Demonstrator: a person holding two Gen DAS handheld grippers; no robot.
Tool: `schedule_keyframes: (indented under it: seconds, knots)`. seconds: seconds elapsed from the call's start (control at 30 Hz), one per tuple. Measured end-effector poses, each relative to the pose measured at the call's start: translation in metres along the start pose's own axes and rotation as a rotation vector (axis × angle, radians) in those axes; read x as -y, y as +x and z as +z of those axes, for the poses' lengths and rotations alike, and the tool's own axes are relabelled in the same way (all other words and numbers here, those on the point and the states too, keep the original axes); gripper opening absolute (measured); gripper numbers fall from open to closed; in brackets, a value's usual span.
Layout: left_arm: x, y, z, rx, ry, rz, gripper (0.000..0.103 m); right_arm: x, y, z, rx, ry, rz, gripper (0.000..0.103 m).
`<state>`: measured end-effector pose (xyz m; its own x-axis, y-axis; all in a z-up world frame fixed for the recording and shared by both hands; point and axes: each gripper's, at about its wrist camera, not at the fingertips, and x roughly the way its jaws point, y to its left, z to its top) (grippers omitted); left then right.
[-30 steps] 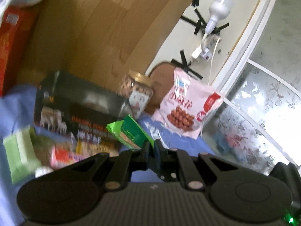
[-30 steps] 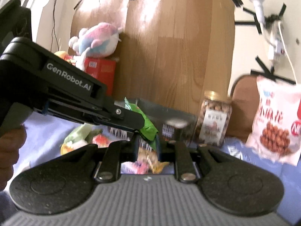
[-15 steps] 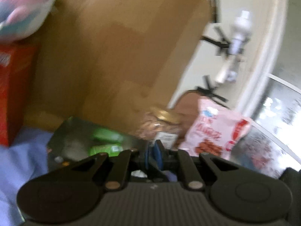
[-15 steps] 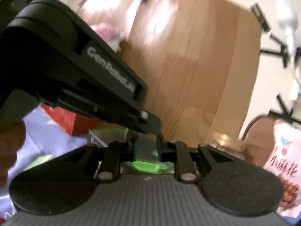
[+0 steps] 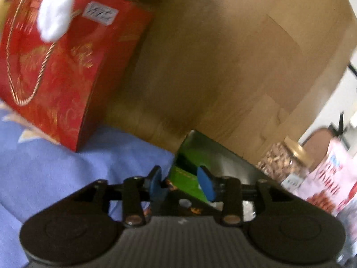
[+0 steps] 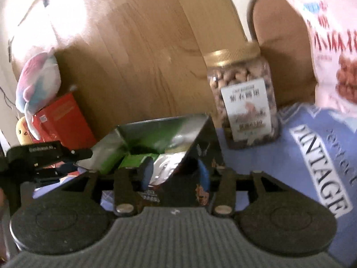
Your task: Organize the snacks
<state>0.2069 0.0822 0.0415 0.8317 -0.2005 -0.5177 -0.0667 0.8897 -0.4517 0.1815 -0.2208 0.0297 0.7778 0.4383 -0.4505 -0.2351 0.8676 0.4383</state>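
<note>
- Left tool (image 5: 181,184): blue pads spread, jaws just been opening. A green snack packet (image 5: 186,182) shows in the gap, but it lies beyond the pads inside the box; pads are not pressing on it. Judged released.
- Right tool (image 6: 173,174): pads also spread, jaws just been opening. Between them sits the near corner of the dark box (image 6: 196,156) and a crumpled silver wrapper (image 6: 164,167); no pinch visible on either.
- Pose: both tools tilt downward toward the box mouth, side by side. The left tool body shows at the left edge of the right wrist view, level with the box's near rim.
- Task thing: green packets lie inside the open dark box with shiny lining, which stands on the blue cloth (image 5: 44,169) covering the bench.
- Progress (judgement): at least one green packet is delivered into the box. Other loose snacks cannot be seen from here, so how many are left is unknown.
- Just beyond the box, to its right: nut jar with gold lid (image 6: 242,98), upright, untouched.
- Further right: pink peanut bag (image 6: 332,40), leaning upright, not boxed.
- Far left: red gift box (image 5: 55,67) with a plush toy (image 6: 38,80) on top.
- Rear: wooden board (image 5: 223,55) against the wall.
- Frames are blurred; small details unreliable.
</note>
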Motion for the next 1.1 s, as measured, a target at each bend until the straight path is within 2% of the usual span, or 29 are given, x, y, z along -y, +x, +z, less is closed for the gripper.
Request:
schedule_keyframes:
  seconds: [0.17,0.37,0.47,0.53,0.63,0.7,0.77,0.83,0.93,1.0,1.07,1.1]
  knots:
    - [0.011,-0.002,-0.003,-0.021,0.012,-0.003,0.039,-0.003,-0.001,0.002,-0.013,-0.007,-0.022,0.052]
    - [0.024,-0.031,-0.034,0.005,0.047,0.006,0.039,0.001,-0.007,0.003,-0.029,-0.038,-0.046,0.052]
    - [0.029,-0.040,-0.043,0.007,0.045,-0.013,0.041,-0.001,-0.016,-0.003,-0.015,-0.069,-0.060,0.055]
    - [0.026,-0.044,-0.041,-0.016,0.007,-0.044,0.045,0.002,-0.022,-0.002,-0.012,-0.053,-0.053,0.055]
    - [0.011,-0.069,-0.038,-0.008,-0.036,-0.112,0.046,0.005,-0.046,-0.002,0.080,-0.014,-0.076,0.054]
    - [0.002,-0.093,-0.039,0.046,-0.013,-0.094,0.049,0.001,-0.067,-0.007,0.145,-0.030,-0.097,0.055]
    - [-0.008,-0.108,-0.040,0.082,0.028,-0.044,0.050,0.000,-0.084,-0.017,0.155,-0.023,-0.057,0.055]
    - [-0.019,-0.108,-0.042,0.045,0.025,-0.036,0.050,-0.005,-0.088,-0.032,0.099,-0.034,-0.007,0.055]
    - [-0.032,-0.090,-0.051,-0.061,-0.039,-0.063,0.050,-0.014,-0.073,-0.053,-0.004,-0.067,0.013,0.055]
    - [-0.034,-0.080,-0.062,-0.127,-0.040,-0.051,0.047,-0.017,-0.061,-0.060,-0.078,-0.056,0.034,0.054]
    - [-0.026,-0.084,-0.072,-0.110,0.017,-0.035,0.047,-0.023,-0.049,-0.068,-0.158,-0.065,0.064,0.054]
    - [-0.021,-0.086,-0.076,-0.116,0.032,-0.052,0.047,-0.026,-0.047,-0.072,-0.181,-0.085,0.059,0.054]
